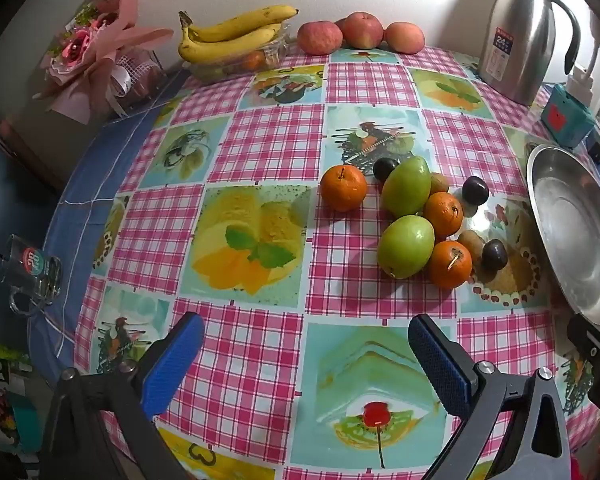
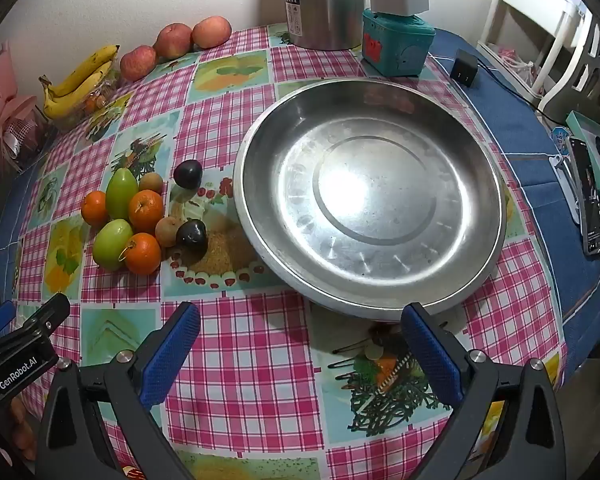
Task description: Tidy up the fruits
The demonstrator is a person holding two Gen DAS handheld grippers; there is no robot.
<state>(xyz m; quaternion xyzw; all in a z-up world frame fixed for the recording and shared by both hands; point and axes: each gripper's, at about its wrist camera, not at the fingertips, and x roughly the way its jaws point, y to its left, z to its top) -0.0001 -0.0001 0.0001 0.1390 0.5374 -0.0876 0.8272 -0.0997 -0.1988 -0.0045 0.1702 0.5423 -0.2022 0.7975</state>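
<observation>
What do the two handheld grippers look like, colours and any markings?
Both the left gripper and the right gripper have black angular frames with silver bolts and two fingers faced with textured blue pads. The right view shows white GenRobot.AI lettering on the left gripper's body.

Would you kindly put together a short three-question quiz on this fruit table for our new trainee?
1. True or false: the steel dish already holds fruit.
2. How many oranges lie in the loose fruit pile beside the dish?
3. Which stands behind the dish, by the wall: A) a steel flask, B) a toaster, C) a blender?

Key: 1 false, the dish is empty. 2 three. 3 A.
</observation>
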